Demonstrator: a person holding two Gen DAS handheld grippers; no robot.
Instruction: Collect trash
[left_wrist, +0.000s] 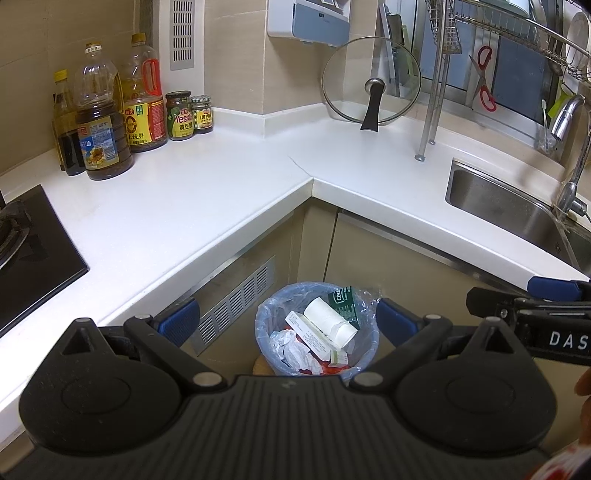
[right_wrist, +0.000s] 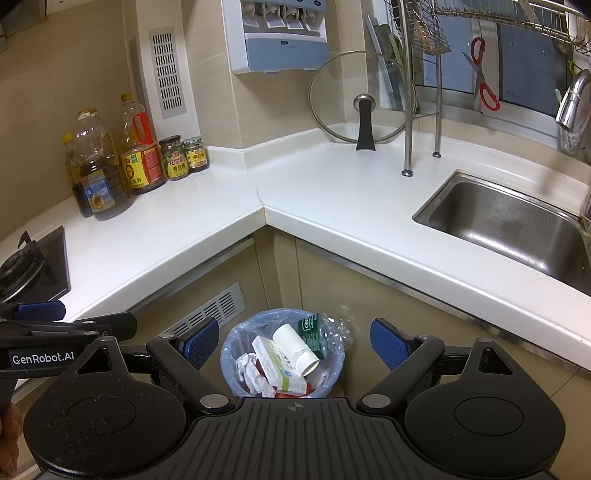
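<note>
I have both tools hanging above the bin (left_wrist: 317, 328), which stands on the floor in the inner corner under the bench (left_wrist: 229, 184). My left tool (left_wrist: 288, 321) is spread wide with nothing between its blue pads, and my right tool (right_wrist: 291, 343) is the same, spread and empty. The right tool also shows at 3 o'clock in the left view, just beside the left one.

The trash sits inside the bin's blue bag: a white cup (right_wrist: 295, 349) lying tilted on top, a flat carton (right_wrist: 275, 363) under it, crumpled paper (right_wrist: 249, 371) toward 9 o'clock, and a green-labelled plastic bottle (right_wrist: 314, 332) leaning on the rim at 1 o'clock.

The bench top shows no loose litter that I can see, only oil bottles (left_wrist: 103, 122) and jars (left_wrist: 179, 114) at 10 o'clock, a glass lid (left_wrist: 371, 85) at 12 and the sink (right_wrist: 509, 225) at 2. So I judge the collecting close to done.

If a tidy-up is wanted, I would nudge the bottle inward from its rim side with one pad, slowly, since the thin bag could snag or tear, and keep the two tools from knocking each other.
</note>
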